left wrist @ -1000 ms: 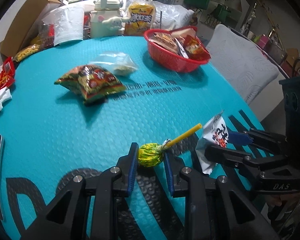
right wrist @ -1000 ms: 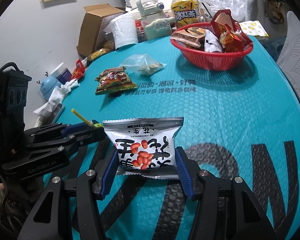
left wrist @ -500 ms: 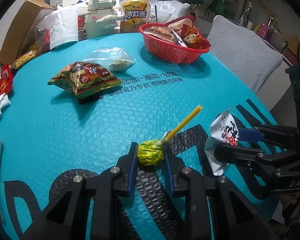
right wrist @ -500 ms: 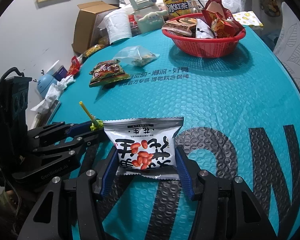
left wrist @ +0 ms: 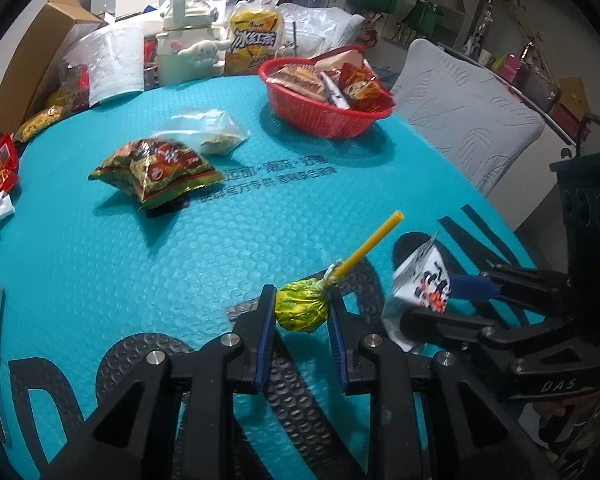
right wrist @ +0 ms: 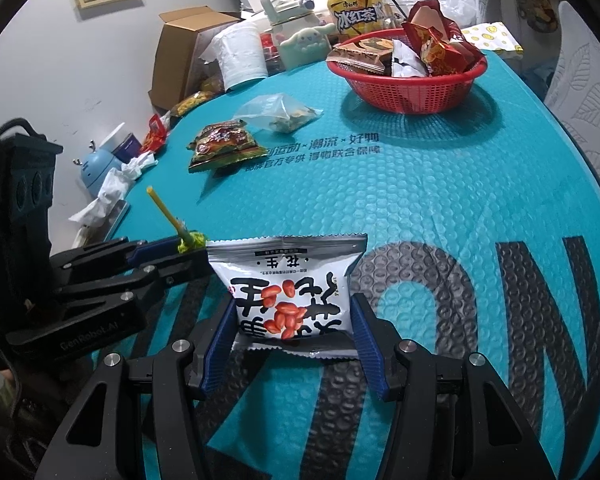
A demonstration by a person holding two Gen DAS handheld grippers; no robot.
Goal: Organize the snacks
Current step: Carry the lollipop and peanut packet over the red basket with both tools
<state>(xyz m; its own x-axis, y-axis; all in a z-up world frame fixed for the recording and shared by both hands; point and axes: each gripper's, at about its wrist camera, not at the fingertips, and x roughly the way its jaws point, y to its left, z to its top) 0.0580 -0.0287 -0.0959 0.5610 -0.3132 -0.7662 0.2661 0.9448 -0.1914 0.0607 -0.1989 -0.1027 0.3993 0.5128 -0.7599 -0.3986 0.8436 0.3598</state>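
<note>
Now you are carrying both catches up off the teal table point(left wrist: 100, 280), which has dropped lower under them than a second ago, so both picks are holding. Your left gripper point(left wrist: 302, 312) is pinching the green-wrapped lollipop point(left wrist: 300, 310), its yellow stick angling up to the right. Your right gripper point(right wrist: 294, 322) is clamping the white peanut packet point(right wrist: 288, 280) by its sides. Likely you are heading for the red basket point(right wrist: 416, 92), well apart at the far edge and already holding snacks.
</note>
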